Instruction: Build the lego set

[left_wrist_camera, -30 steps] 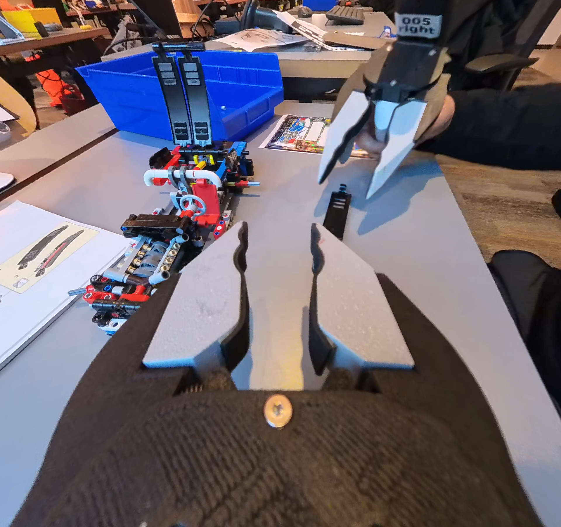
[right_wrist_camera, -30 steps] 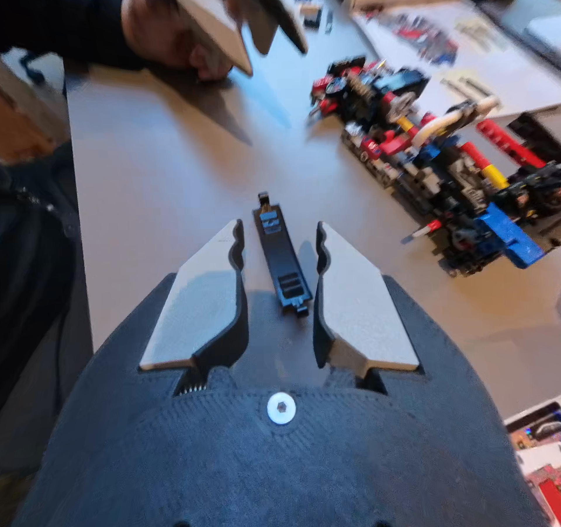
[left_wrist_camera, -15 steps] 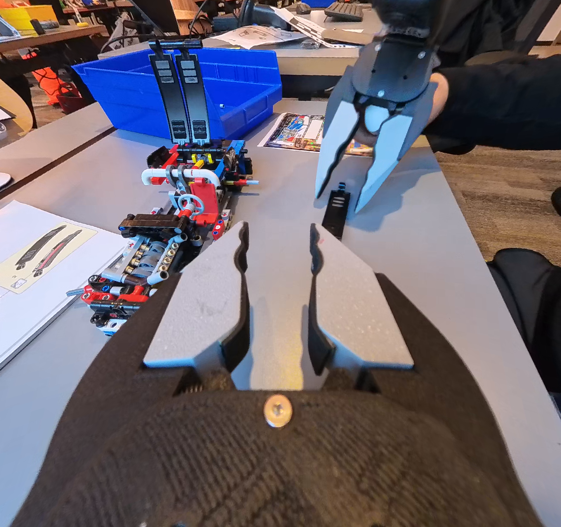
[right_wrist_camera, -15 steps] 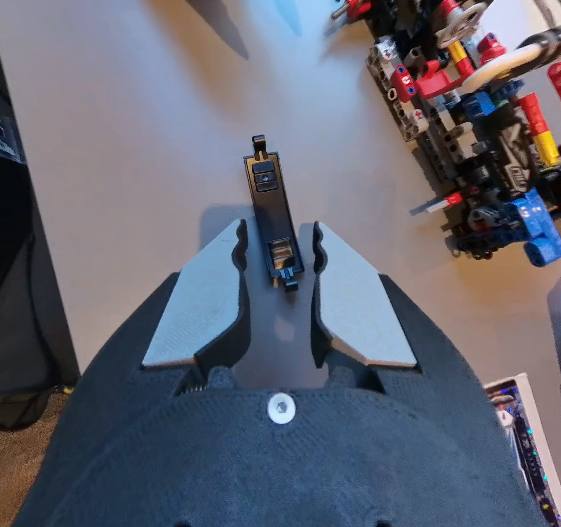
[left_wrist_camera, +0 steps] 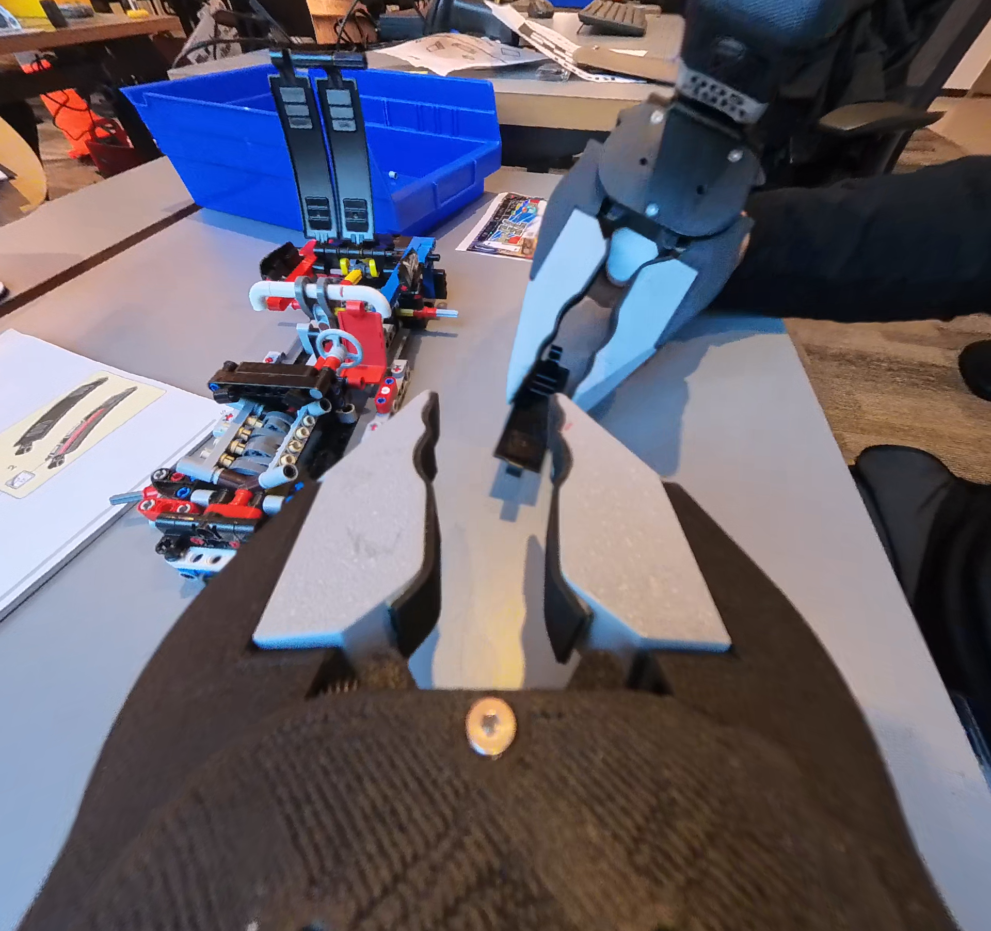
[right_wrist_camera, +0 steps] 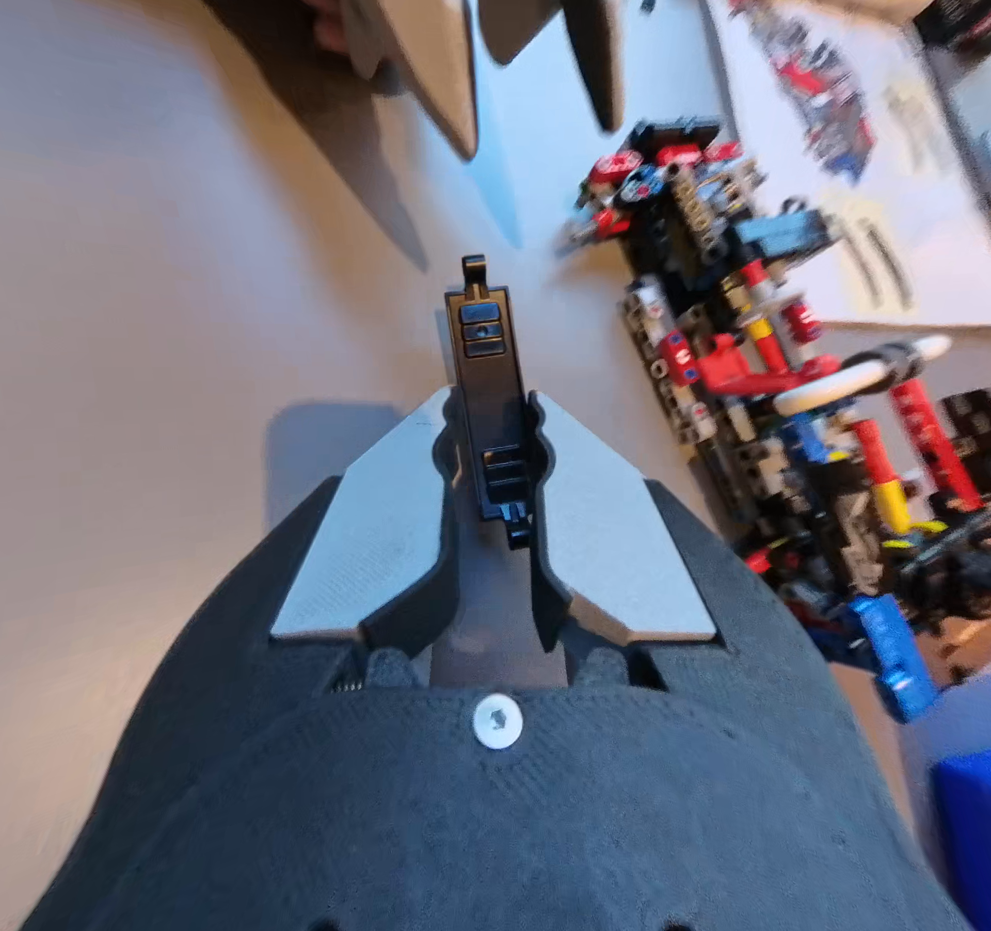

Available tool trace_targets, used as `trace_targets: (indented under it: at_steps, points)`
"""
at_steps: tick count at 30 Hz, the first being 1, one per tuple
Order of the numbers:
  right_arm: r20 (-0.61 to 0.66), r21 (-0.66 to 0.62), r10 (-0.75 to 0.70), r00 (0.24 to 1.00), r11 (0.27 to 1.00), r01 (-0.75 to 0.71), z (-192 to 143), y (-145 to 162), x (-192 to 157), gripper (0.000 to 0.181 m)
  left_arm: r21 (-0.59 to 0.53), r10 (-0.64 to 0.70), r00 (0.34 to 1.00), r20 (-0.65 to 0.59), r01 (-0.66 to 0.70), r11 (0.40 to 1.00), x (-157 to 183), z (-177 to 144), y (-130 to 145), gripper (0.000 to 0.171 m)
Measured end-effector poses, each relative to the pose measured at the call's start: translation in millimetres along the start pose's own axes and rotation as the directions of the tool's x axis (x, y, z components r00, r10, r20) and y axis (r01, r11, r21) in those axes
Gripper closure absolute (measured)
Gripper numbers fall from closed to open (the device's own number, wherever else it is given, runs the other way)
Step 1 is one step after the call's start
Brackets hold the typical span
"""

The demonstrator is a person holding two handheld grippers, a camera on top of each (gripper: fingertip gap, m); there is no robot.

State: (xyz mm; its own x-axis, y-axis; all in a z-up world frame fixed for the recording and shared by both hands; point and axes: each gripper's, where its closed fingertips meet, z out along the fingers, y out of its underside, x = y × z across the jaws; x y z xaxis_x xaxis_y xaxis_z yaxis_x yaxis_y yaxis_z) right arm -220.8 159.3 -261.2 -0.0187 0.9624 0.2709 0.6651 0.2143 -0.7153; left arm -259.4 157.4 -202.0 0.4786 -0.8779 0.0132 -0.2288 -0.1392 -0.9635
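Observation:
My right gripper (right_wrist_camera: 489, 406) is shut on a long black Lego panel (right_wrist_camera: 485, 358), gripping its long sides near one end. In the left wrist view the right gripper (left_wrist_camera: 549, 396) holds the panel (left_wrist_camera: 523, 433) tilted just above the grey table (left_wrist_camera: 697, 476), with its shadow below. My left gripper (left_wrist_camera: 493, 422) is open and empty, its fingertips close to the panel's lower end. The partly built Lego car chassis (left_wrist_camera: 322, 369) lies to the left, with two matching black panels (left_wrist_camera: 327, 154) standing upright at its far end. The chassis also shows in the right wrist view (right_wrist_camera: 777, 396).
A blue bin (left_wrist_camera: 429, 144) stands behind the chassis. An open instruction booklet (left_wrist_camera: 64, 422) lies at the left, and a colourful leaflet (left_wrist_camera: 504, 224) beyond the right gripper. A person's dark sleeve (left_wrist_camera: 858, 251) reaches in from the right. The table edge is at the right. There is about 8 centimetres between the tips of the two grippers.
My right gripper came down over the black panel lying on the table, shut on it and lifted it toward my left gripper. My left gripper has stayed open and almost still.

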Motion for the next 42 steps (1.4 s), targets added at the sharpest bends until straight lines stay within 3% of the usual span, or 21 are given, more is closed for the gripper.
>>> trace_targets:
  at_steps: [3, 7, 15, 17, 19, 20, 24, 27, 29, 31, 35, 37, 38, 39, 42]
  points:
    - [-0.117, 0.035, -0.074, 0.99, 0.996, 0.078, 0, -9, 11, 0.161, -0.071, -0.05, 0.999, -0.018, 0.048, 0.996, 1, -1, 11, 0.134]
    - [-0.281, 0.049, -0.163, 0.946, 0.982, 0.183, -9, -12, 25, 0.161, -0.159, -0.211, 0.971, -0.11, 0.192, 0.968, 8, -2, 23, 0.125]
    - [-0.334, 0.035, -0.251, 0.909, 0.96, 0.278, -8, -17, 22, 0.16, -0.224, -0.41, 0.897, -0.167, 0.37, 0.901, 9, 13, 21, 0.127]
    - [-0.346, 0.048, -0.264, 0.9, 0.953, 0.298, -10, -22, 20, 0.16, -0.235, -0.446, 0.878, -0.174, 0.403, 0.884, 9, 17, 21, 0.132]
    - [-0.349, 0.049, -0.271, 0.897, 0.951, 0.307, -10, -23, 18, 0.16, -0.238, -0.459, 0.87, -0.18, 0.414, 0.879, 11, 20, 20, 0.154]
    - [-0.354, 0.044, -0.274, 0.894, 0.95, 0.309, -10, -22, 18, 0.161, -0.232, -0.442, 0.881, -0.17, 0.4, 0.887, 11, 20, 19, 0.162]
    - [-0.372, 0.105, -0.25, 0.894, 0.945, 0.308, -16, -30, 16, 0.158, -0.228, -0.267, 0.959, -0.091, 0.241, 0.943, 8, 19, 19, 0.168]
    - [-0.373, 0.195, -0.176, 0.911, 0.945, 0.263, -31, -36, 20, 0.154, -0.176, 0.089, 0.996, -0.007, -0.089, 0.98, 8, 6, 3, 0.168]
    - [-0.315, 0.279, -0.109, 0.943, 0.939, 0.202, -38, -39, 18, 0.146, -0.209, 0.389, 0.917, 0.093, -0.364, 0.908, 6, -7, -8, 0.168]
    - [-0.251, 0.319, -0.058, 0.966, 0.937, 0.139, -39, -38, 16, 0.143, -0.275, 0.643, 0.743, 0.187, -0.589, 0.76, 7, -18, -22, 0.168]
    - [-0.251, 0.346, -0.053, 0.967, 0.928, 0.141, -42, -45, 14, 0.138, -0.383, 0.942, 0.271, 0.195, -0.864, 0.328, 40, -25, -37, 0.168]
    - [-0.299, 0.34, -0.09, 0.95, 0.92, 0.194, -44, -50, 12, 0.138, -0.408, 0.981, 0.036, 0.189, -0.906, 0.112, 59, -22, -39, 0.167]
    - [-0.328, 0.33, -0.114, 0.938, 0.916, 0.227, -45, -52, 12, 0.139, -0.389, 0.983, -0.038, 0.182, -0.92, 0.036, 71, -20, -38, 0.168]
    - [-0.353, 0.32, -0.14, 0.925, 0.911, 0.26, -45, -53, 11, 0.14, -0.37, 0.983, -0.071, 0.171, -0.929, -0.002, 80, -17, -34, 0.168]
    - [-0.409, 0.295, -0.205, 0.889, 0.892, 0.341, -48, -59, 5, 0.147, -0.344, 0.985, -0.064, 0.158, -0.939, -0.006, 91, -12, -27, 0.168]
